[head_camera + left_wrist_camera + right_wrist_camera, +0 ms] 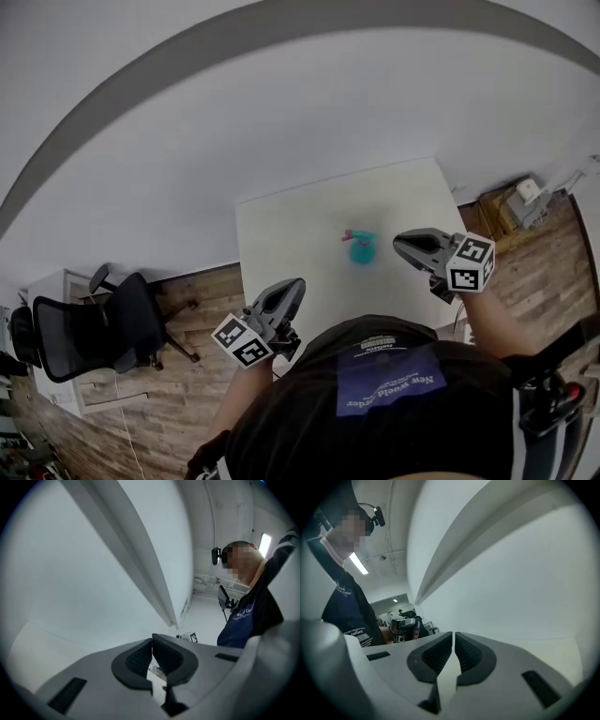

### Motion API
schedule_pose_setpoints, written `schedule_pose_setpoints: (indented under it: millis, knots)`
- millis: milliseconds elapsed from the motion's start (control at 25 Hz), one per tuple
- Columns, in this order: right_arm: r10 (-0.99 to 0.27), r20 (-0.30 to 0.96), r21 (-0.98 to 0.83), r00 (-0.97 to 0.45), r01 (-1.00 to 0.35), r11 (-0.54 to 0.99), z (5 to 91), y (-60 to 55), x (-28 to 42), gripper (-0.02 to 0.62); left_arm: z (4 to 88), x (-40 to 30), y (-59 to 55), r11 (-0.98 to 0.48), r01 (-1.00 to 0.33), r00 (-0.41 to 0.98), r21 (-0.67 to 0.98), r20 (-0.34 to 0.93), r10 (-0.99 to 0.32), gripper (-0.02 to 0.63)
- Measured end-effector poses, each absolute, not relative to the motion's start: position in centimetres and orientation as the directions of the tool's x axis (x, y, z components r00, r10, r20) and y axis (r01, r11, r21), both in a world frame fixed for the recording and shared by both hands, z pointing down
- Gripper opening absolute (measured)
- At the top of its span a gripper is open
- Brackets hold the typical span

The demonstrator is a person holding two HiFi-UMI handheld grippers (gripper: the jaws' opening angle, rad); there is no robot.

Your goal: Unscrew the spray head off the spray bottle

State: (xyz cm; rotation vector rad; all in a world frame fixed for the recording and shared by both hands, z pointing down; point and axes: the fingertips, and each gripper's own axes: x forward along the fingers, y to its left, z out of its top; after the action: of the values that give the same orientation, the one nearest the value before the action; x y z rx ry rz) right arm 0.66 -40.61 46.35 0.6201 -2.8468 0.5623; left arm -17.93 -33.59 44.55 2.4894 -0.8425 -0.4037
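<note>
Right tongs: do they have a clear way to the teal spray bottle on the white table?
Probably yes. The right tongs, shut and empty, are just beside the teal spray bottle on the square white table, and nothing lies between them. They'd need opening first.

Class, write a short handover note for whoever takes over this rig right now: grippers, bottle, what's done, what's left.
Left gripper: shut, empty, by the near edge of the table.
Right gripper: shut, empty, right of the spray bottle, clear of it.
The bottle stands on the table, spray head apparently still on.
Done: nothing visible. Left: hold bottle, unscrew head.
</note>
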Motion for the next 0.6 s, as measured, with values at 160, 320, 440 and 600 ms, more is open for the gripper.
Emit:
schedule_pose_setpoints:
  millis: [160,320,440,600]
  knots:
    - [-0.409,0.290,-0.310,-0.865,-0.490,0.815,46.2,-40.9,-0.6,-0.003,45.8,-19.4,-36.2,-0.718,-0.434,0.804,0.545,-0.126,-0.581,-0.008]
    - [-0.381,0.349,-0.288,-0.856,-0.484,0.826,47.5,-40.6,0.1,-0.003,46.9,-18.0,-36.4,-0.709,-0.417,0.804,0.569,-0.133,-0.579,-0.008]
    - [-0.307,0.411,-0.273,-0.858,-0.437,0.857,48.8,-41.4,0.7,-0.003,47.5,-17.1,-36.6,-0.680,-0.456,0.779,0.575,-0.112,-0.617,-0.008]
    - [-0.203,0.516,-0.202,-0.832,-0.348,0.916,50.4,-43.2,0.3,-0.003,48.3,-16.6,-36.6,-0.649,-0.502,0.748,0.572,-0.090,-0.658,-0.008]
